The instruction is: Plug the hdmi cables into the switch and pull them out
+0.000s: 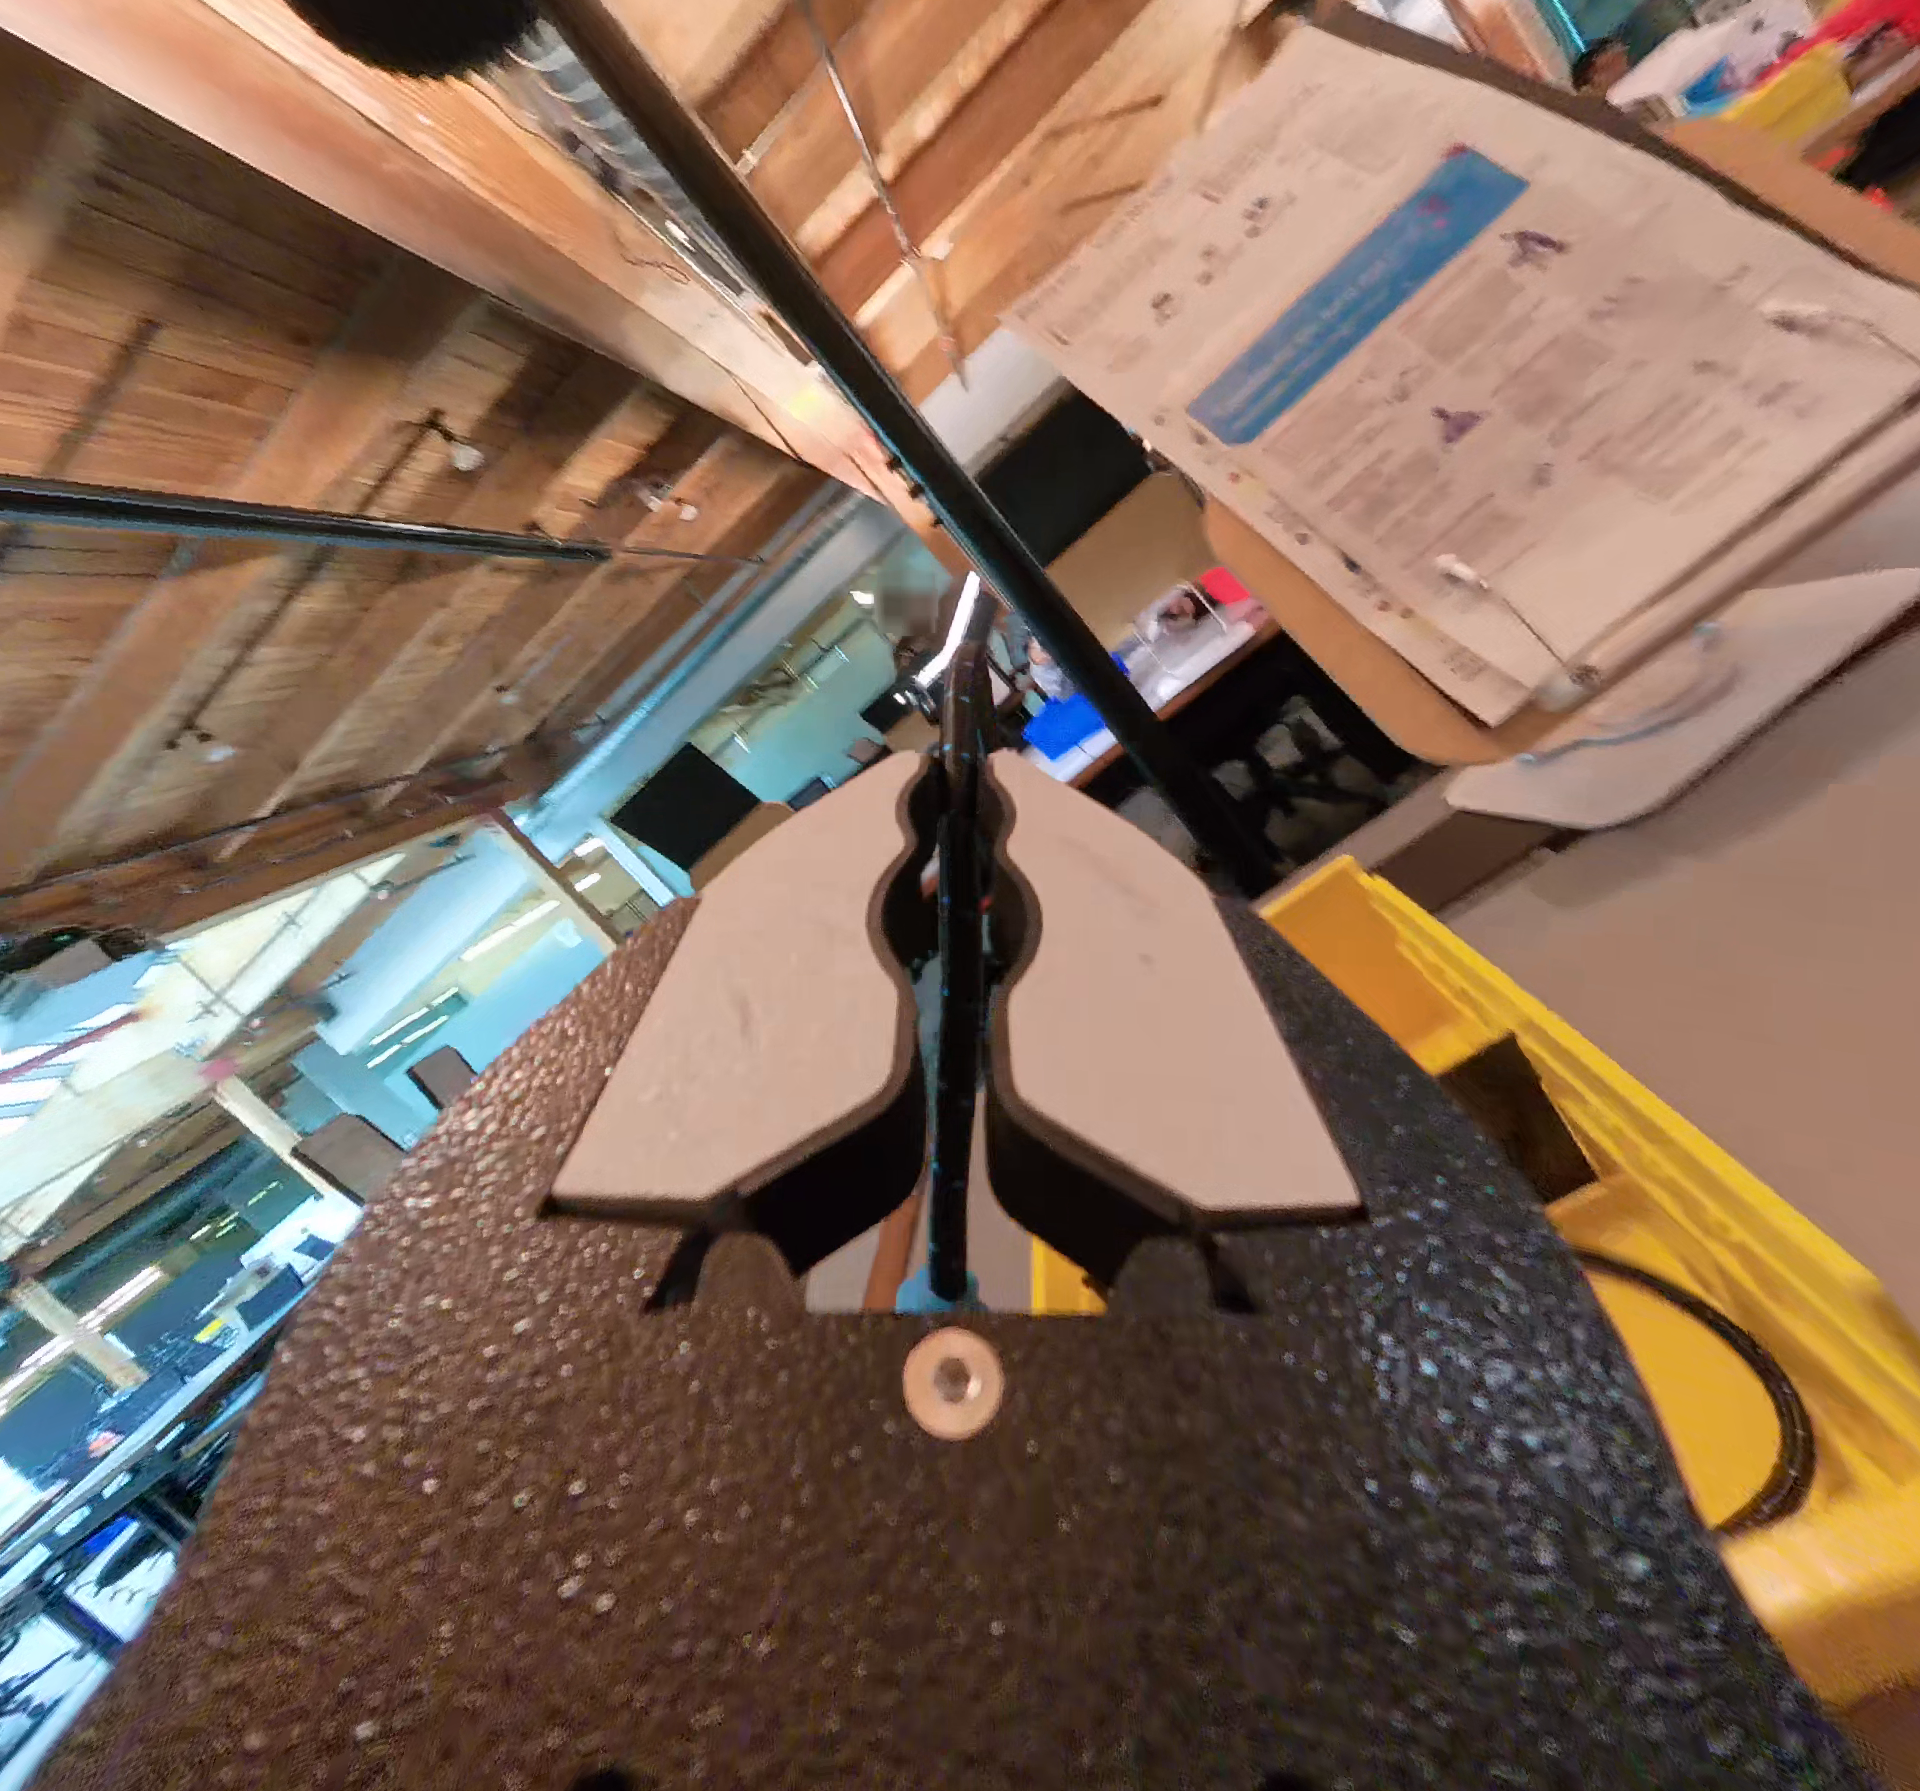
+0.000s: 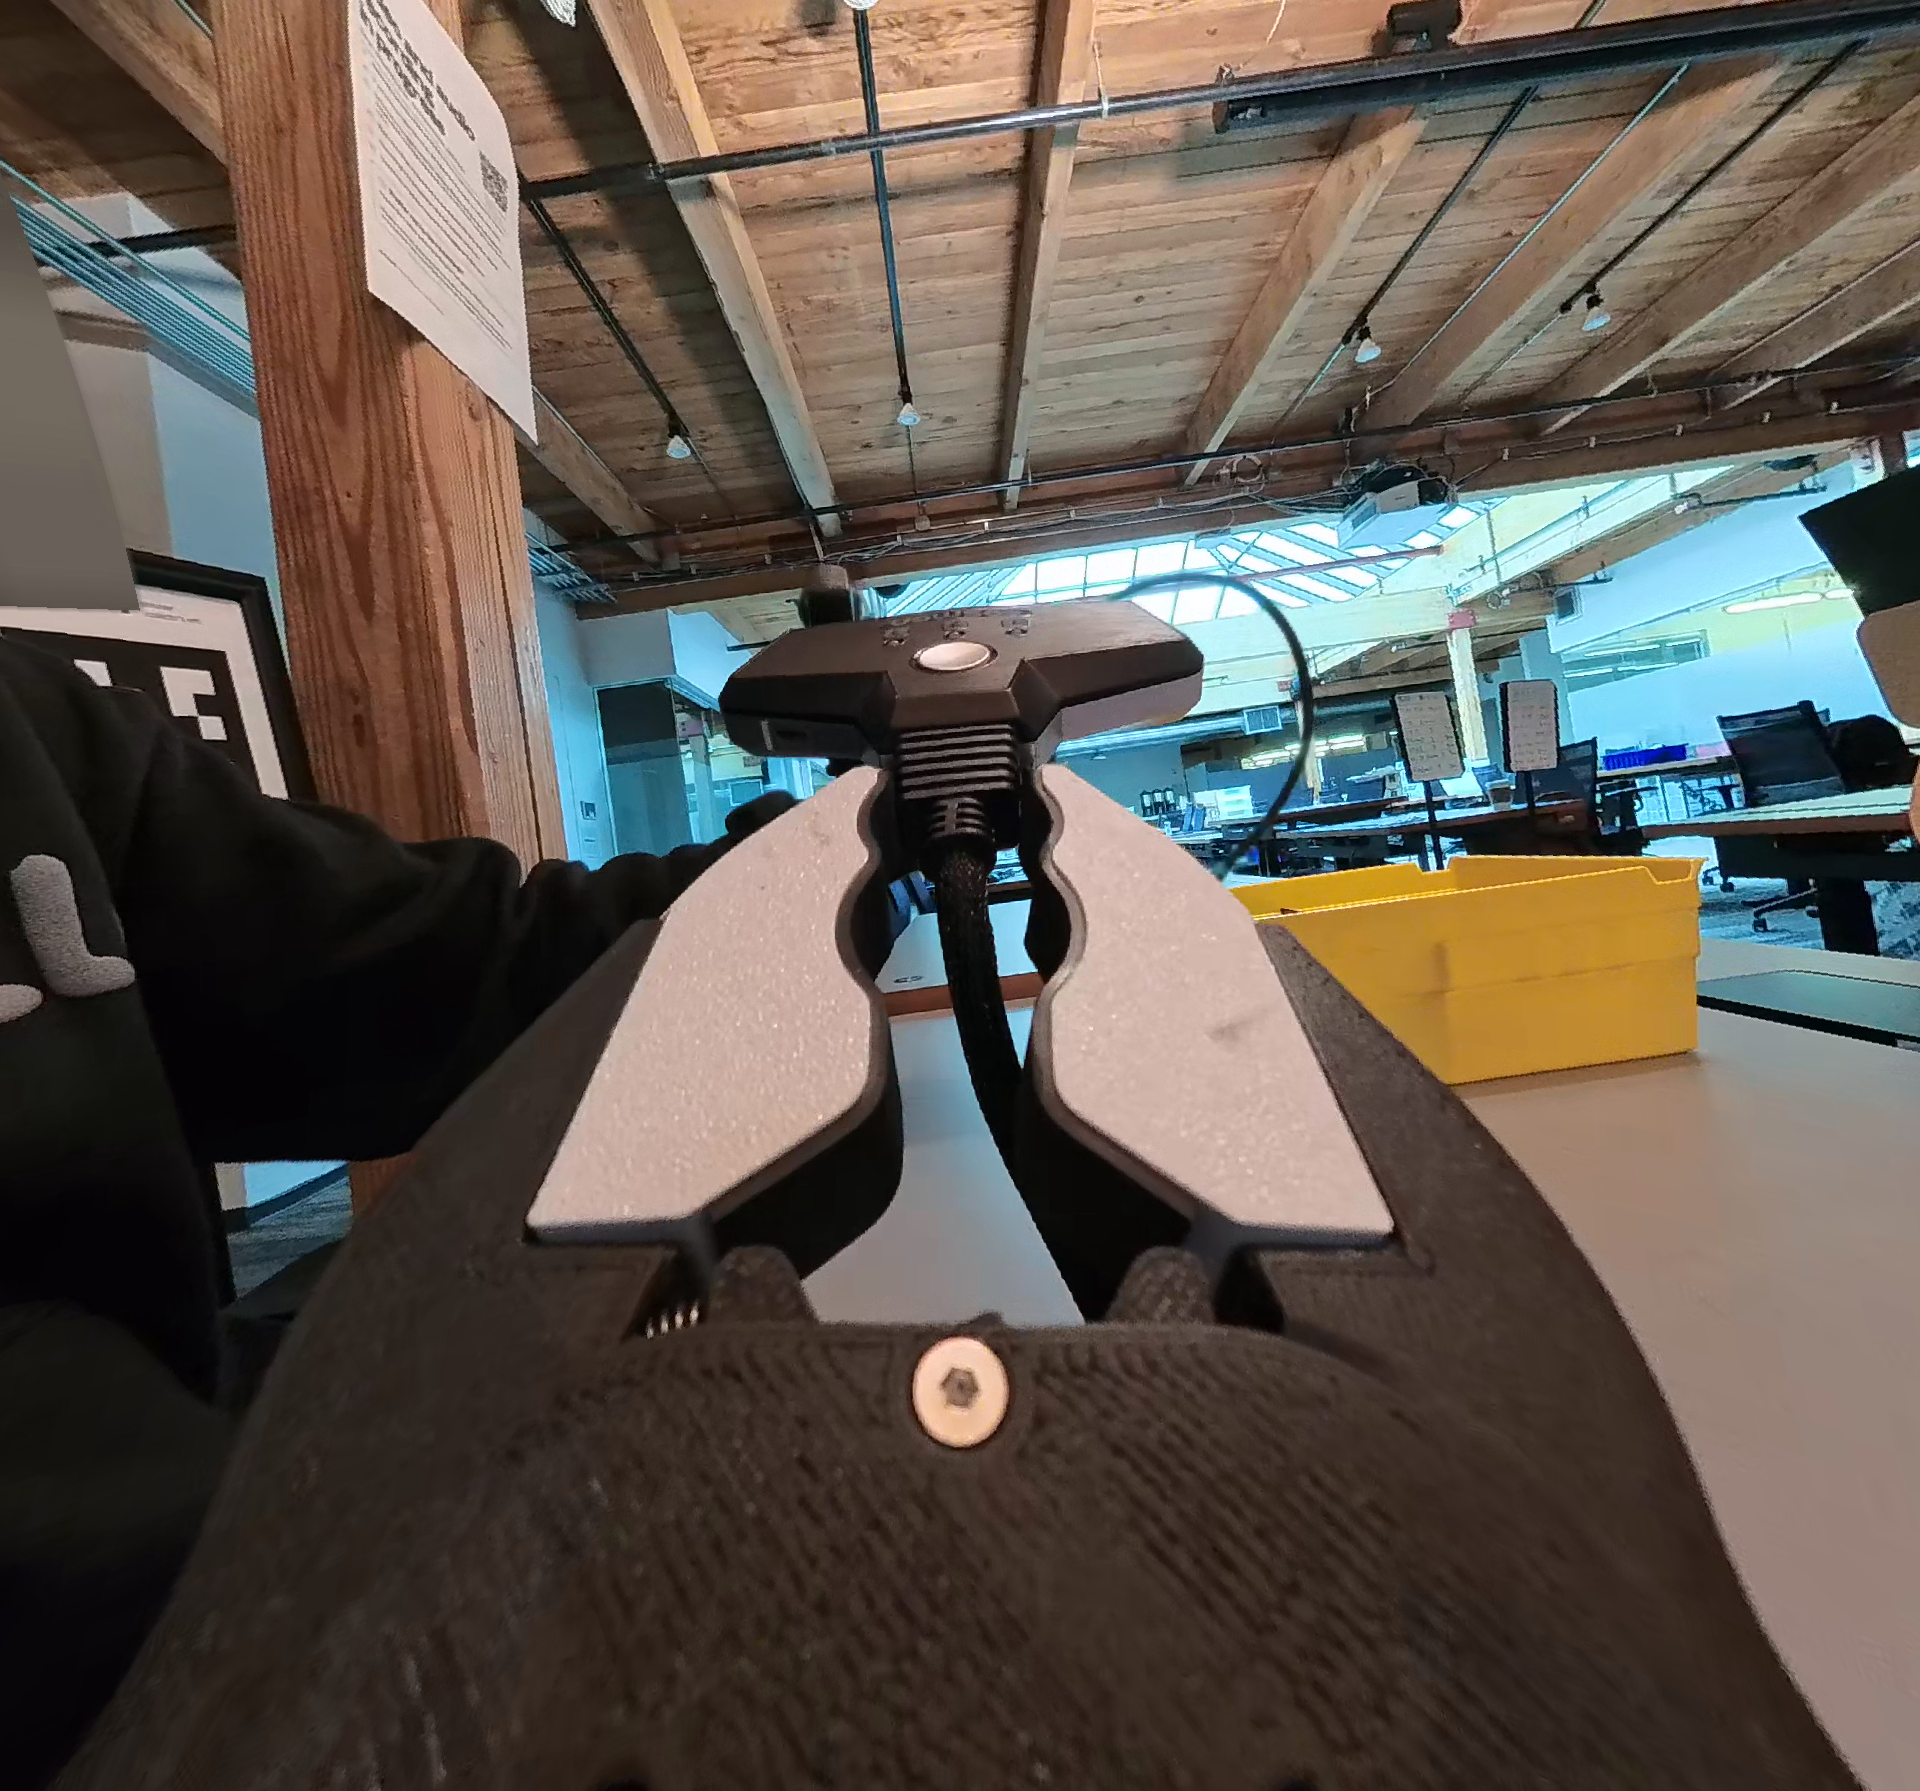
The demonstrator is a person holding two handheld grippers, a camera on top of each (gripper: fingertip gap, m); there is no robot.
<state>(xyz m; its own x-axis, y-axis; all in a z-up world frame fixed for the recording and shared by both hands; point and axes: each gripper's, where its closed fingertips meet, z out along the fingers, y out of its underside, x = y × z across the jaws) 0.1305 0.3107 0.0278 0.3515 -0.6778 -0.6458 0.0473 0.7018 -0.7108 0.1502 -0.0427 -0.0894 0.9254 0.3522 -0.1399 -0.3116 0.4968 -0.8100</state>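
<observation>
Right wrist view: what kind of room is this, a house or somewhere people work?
Most likely a big open office or workshop. Far back stand rows of desks and office chairs, exposed wooden ceiling beams carry small lamps, and a yellow bin sits on the white table.

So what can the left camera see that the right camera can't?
Only the left wrist view shows the thin black cable pinched in the left gripper and the big printed poster. Only the right wrist view shows the black switch box, gripped at its ribbed cable neck by the right gripper, and a black sleeve. Both show the yellow plastic bin.
</observation>
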